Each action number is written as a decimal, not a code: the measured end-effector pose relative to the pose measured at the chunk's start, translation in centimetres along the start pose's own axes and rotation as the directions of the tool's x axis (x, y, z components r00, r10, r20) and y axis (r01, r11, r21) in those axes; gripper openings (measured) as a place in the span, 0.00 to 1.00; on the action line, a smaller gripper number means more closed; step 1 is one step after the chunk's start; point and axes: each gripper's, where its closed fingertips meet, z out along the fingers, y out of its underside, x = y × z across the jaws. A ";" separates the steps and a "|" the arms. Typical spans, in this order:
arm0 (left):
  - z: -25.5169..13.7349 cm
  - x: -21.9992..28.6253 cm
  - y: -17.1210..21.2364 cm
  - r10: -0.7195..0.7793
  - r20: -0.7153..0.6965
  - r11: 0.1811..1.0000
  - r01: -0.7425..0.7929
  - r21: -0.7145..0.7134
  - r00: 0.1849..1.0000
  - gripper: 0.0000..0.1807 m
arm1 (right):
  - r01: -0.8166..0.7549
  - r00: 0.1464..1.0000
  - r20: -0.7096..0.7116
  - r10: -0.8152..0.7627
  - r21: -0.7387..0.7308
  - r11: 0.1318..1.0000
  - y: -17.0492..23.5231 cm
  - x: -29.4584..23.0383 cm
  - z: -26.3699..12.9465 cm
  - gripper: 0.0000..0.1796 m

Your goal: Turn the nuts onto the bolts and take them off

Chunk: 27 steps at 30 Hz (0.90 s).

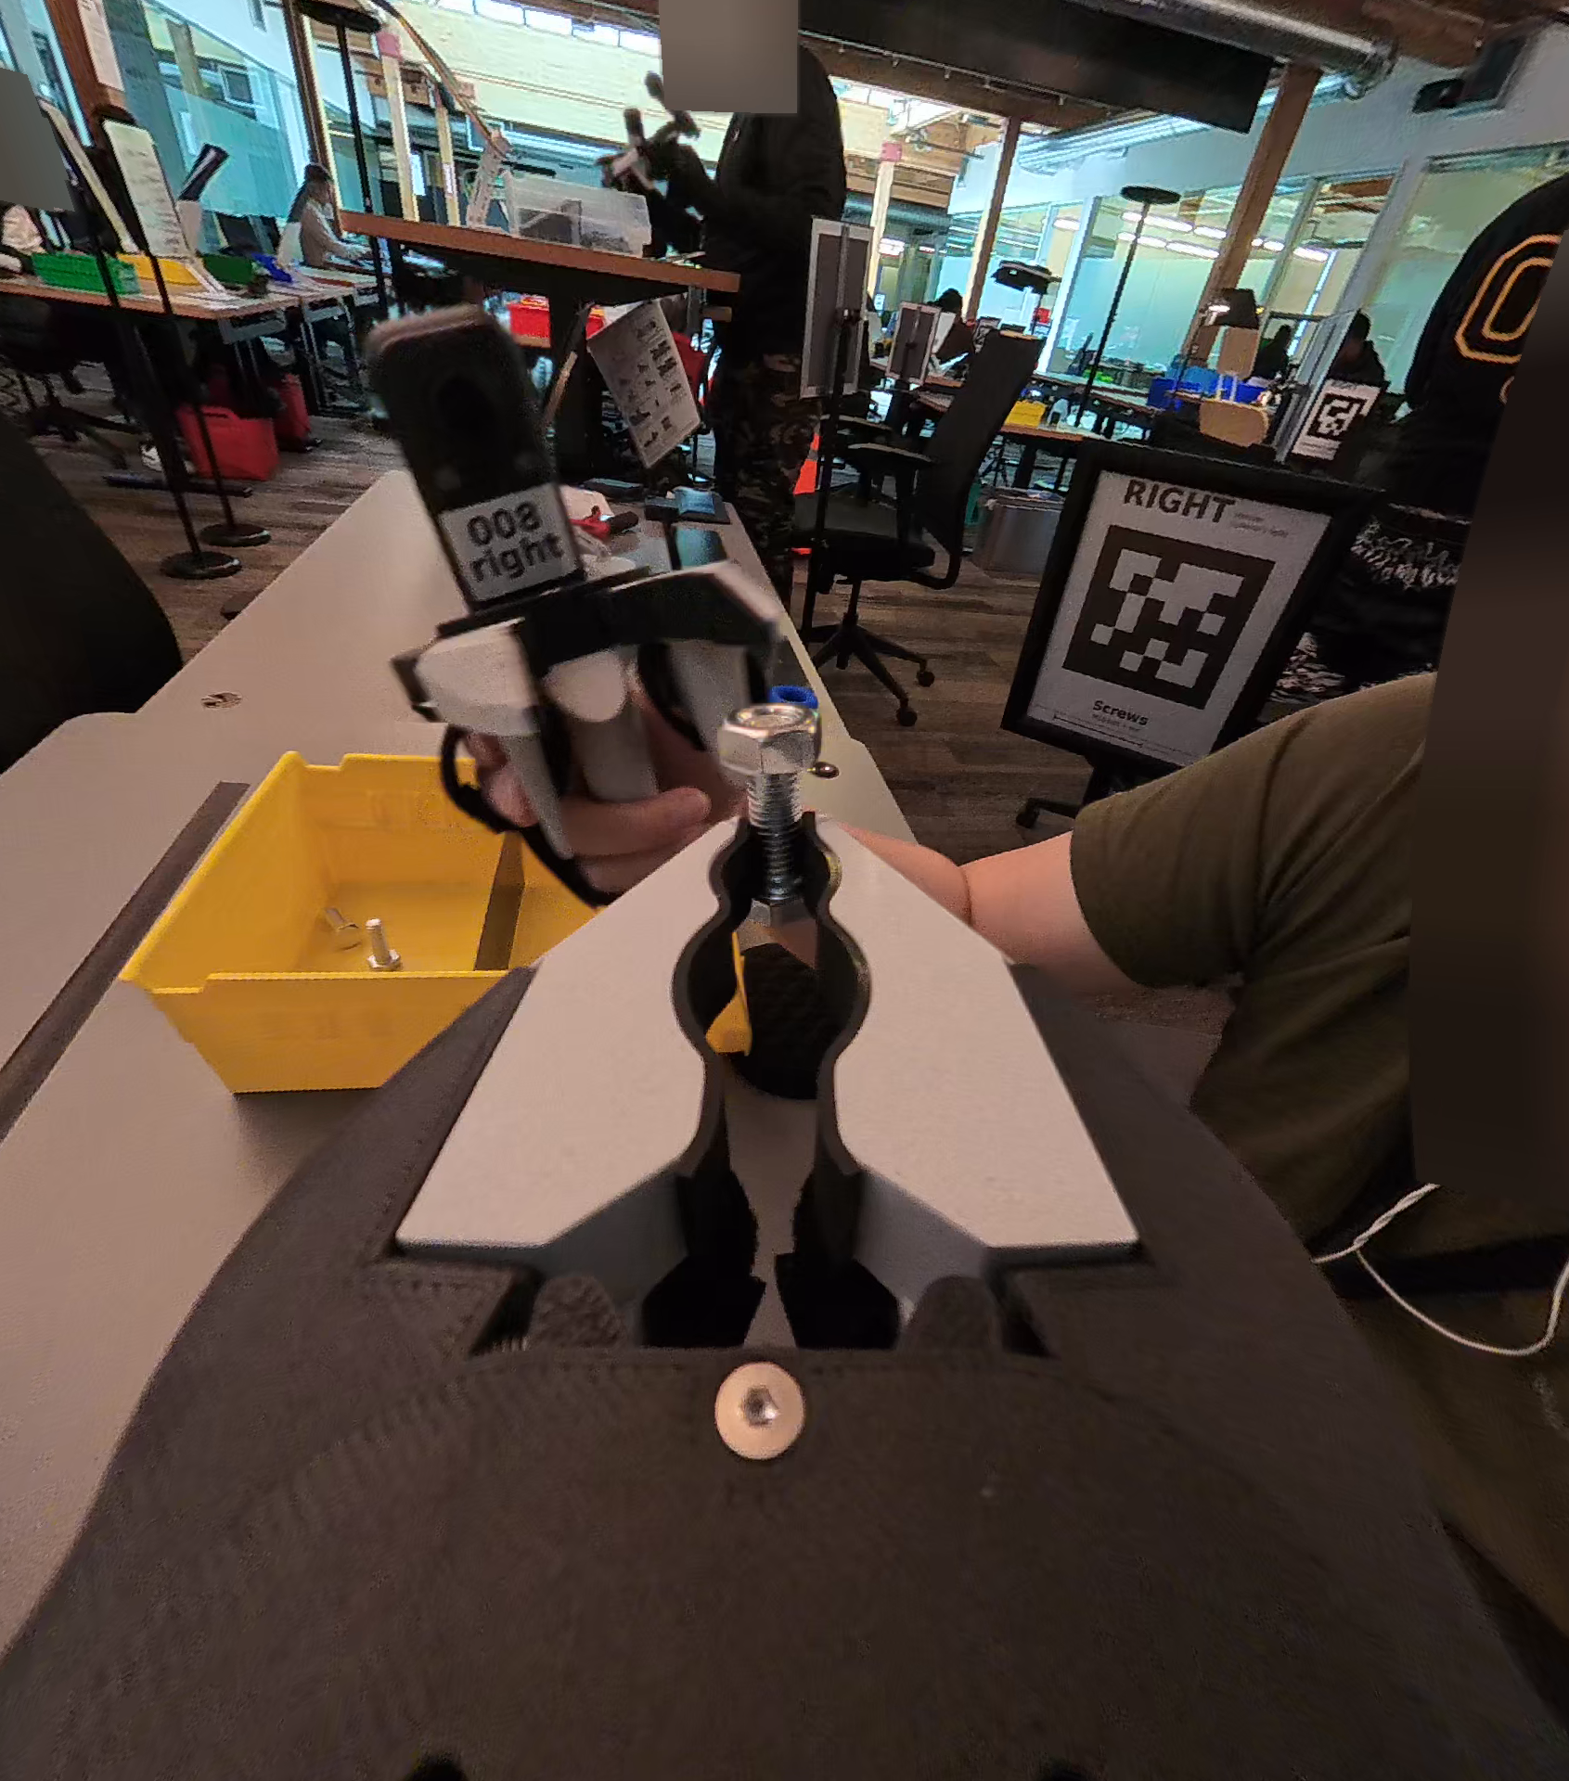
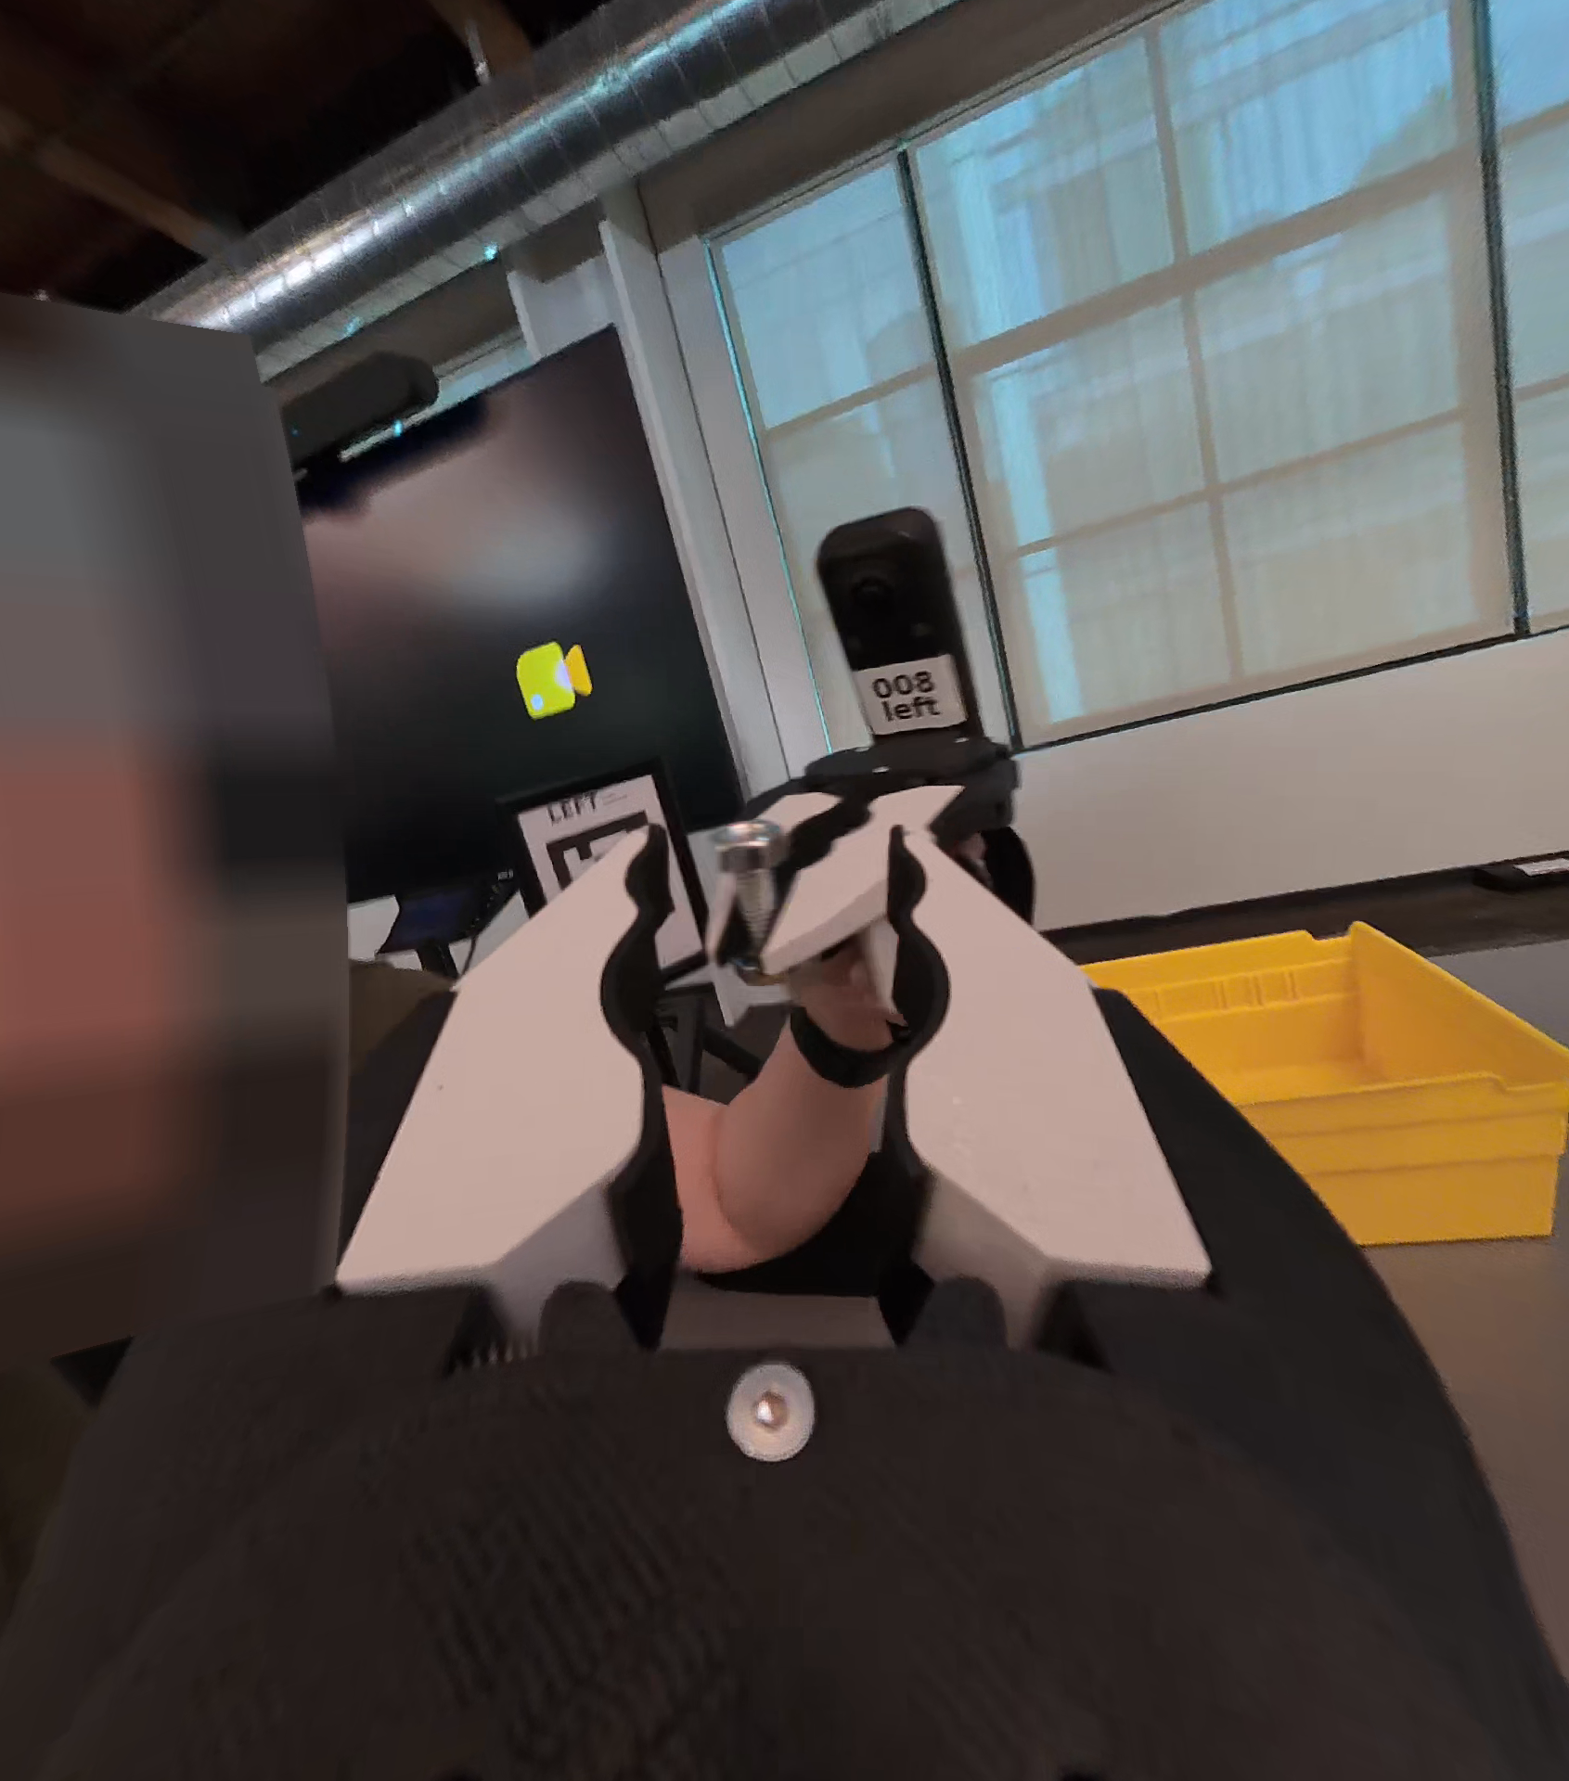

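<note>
On the left of the left wrist view a yellow bin [image 1: 327,925] sits on the grey tabletop [image 1: 38,1108], with two loose bolts [image 1: 366,940] lying on its floor. To the right of it and above, the right gripper [image 1: 626,675] is held in the air, a hand [image 1: 636,819] wrapped round its handle; in its own view its fingers [image 2: 530,1079] stand apart with nothing between them. Its tips hang close beside the nut.

In the middle of that view, the left gripper [image 1: 775,867] has its fingers closed on a steel bolt [image 1: 772,829], clamped low on the shank just above the hex head, so the threaded end points up and away. A hex nut [image 1: 769,742] sits at the top of the thread, with a blue insert showing at its far rim, so it may be a locking type.

Both parts look like small, hard, rigid metal: light, not fragile, but smooth and apt to slip or spin under flat pads. The nut is best taken across two opposite flats, square to the thread. The bolt is already held low near its head, which leaves the thread free, though it may rotate if the nut turns stiffly.

The person's forearm [image 1: 934,887] reaches in from the right toward the right gripper.
</note>
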 end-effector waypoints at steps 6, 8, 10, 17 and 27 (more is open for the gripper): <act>0.5 0.0 0.1 -0.015 -0.015 1.000 0.015 0.009 1.000 0.04 | 0.063 0.995 -0.074 -0.069 -0.078 0.995 1.3 0.3 1.2 0.24; 0.6 0.3 0.0 -0.012 -0.024 1.000 0.013 0.011 1.000 0.04 | 0.017 0.993 -0.118 -0.020 -0.032 0.999 0.6 1.7 0.0 0.24; 0.6 0.3 0.1 -0.013 -0.029 1.000 0.013 0.006 0.999 0.04 | 0.019 0.995 -0.098 -0.017 0.022 1.000 -0.4 1.5 -0.7 0.24; 0.9 -0.1 0.3 -0.001 0.000 1.000 0.001 -0.006 1.000 0.04 | 0.068 0.992 -0.097 -0.076 -0.085 0.994 1.5 0.7 1.2 0.25; -2.0 -7.1 0.3 0.168 0.503 0.986 -0.145 -0.085 0.848 0.04 | 0.056 0.980 -0.192 -0.057 -0.013 0.998 -1.0 2.3 -2.6 0.25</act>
